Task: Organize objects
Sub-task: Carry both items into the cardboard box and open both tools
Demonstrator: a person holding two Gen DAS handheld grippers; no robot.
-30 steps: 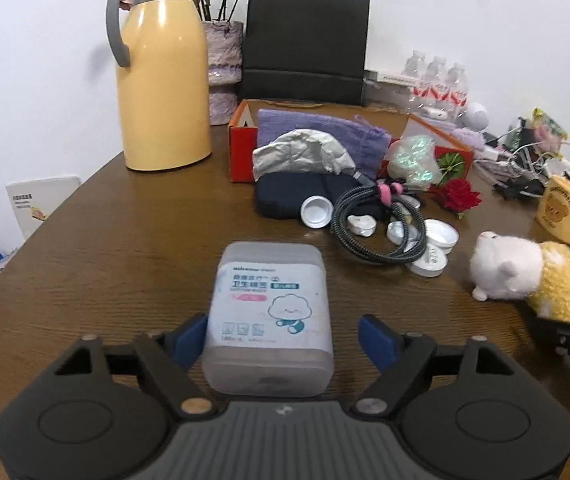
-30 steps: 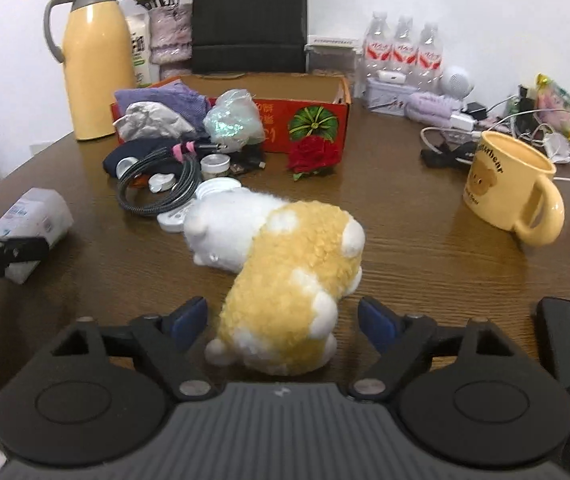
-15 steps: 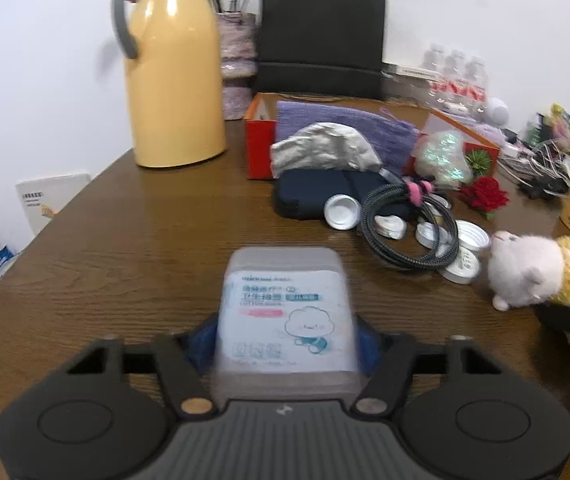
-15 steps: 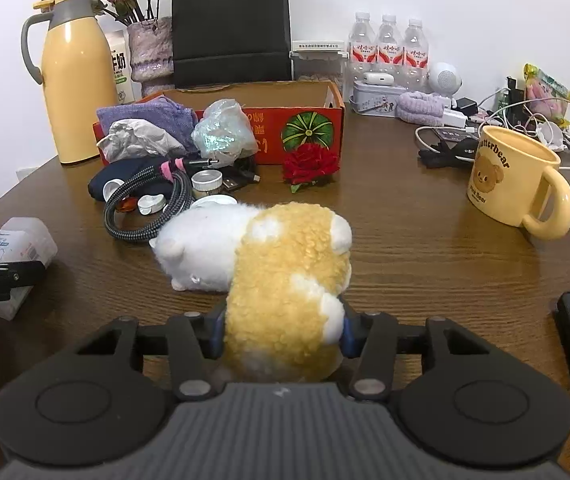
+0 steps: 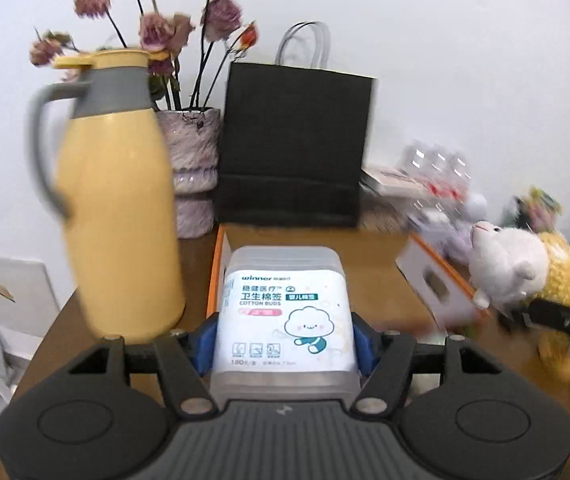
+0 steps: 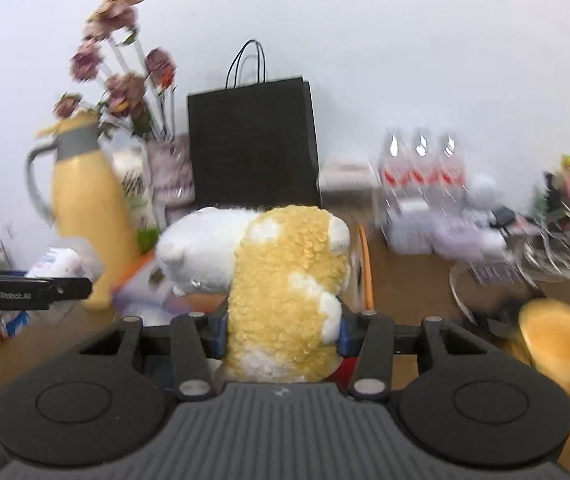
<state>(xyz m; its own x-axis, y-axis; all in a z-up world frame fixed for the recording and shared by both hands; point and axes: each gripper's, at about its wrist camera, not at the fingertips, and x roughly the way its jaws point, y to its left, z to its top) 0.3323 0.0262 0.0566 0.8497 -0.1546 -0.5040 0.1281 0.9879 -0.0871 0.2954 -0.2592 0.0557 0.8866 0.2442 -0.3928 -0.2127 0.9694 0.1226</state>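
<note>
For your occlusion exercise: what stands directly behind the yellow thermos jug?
Behind the yellow thermos jug a mottled purple vase of dried roses shows; its left side and whatever lies further behind are covered.

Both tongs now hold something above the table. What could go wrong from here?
1. The left tongs hold the cotton buds box close beside the tall yellow thermos; a sideways swing might knock it.
2. The right tongs squeeze the soft plush toy, which may slip out.
3. The mug sits low right, easy to bump.
</note>
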